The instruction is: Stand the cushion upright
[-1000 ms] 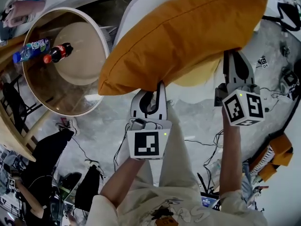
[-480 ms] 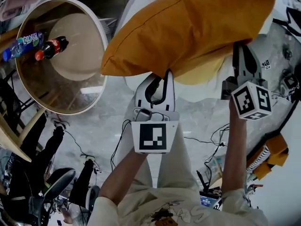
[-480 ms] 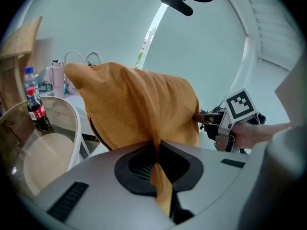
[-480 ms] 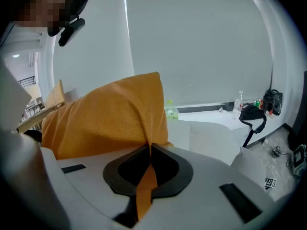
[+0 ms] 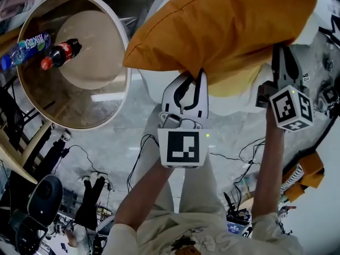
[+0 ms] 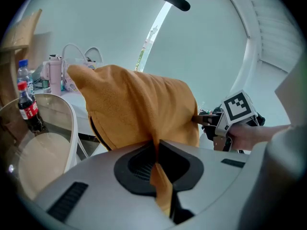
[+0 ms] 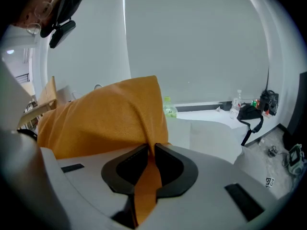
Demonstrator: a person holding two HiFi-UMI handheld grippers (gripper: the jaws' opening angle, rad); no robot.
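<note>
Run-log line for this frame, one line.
cushion: held up by one edge | left gripper: shut on cushion | right gripper: shut on cushion

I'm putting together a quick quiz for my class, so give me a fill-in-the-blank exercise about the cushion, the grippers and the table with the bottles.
1. The left gripper and the right gripper both pinch the ___ cushion.
2. On the round table stand ___ bottles.
3. In the head view, the table lies to the ___ of the cushion.

Missing words: orange; two; left.
</note>
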